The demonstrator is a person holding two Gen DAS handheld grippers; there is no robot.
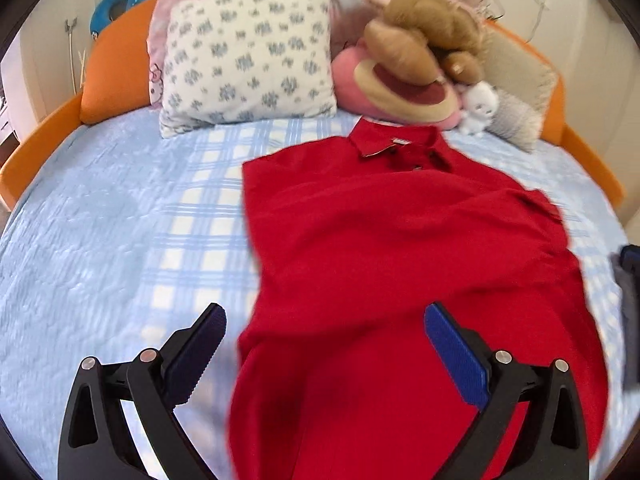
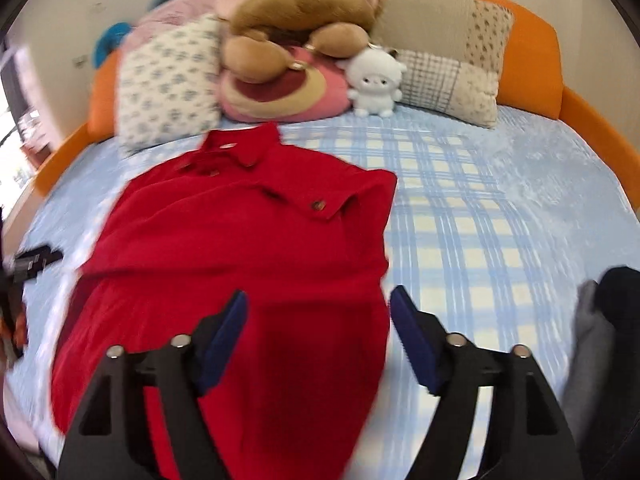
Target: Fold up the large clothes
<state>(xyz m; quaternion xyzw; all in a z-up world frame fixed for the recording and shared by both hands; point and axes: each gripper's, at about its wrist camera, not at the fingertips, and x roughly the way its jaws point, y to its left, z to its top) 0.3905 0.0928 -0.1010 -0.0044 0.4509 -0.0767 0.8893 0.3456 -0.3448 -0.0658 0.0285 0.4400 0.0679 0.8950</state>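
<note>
red shirt [image 1: 400, 248] | collared, buttoned | spread on bed, collar toward pillows | sides seemingly folded in

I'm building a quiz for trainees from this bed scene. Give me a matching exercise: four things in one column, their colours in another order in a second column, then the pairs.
Things:
1. shirt
2. bed rail
3. small plush toy
4. pads on the left tongs

Colours:
A. white
B. blue
C. red
D. orange

Pairs: 1-C, 2-D, 3-A, 4-B
</note>
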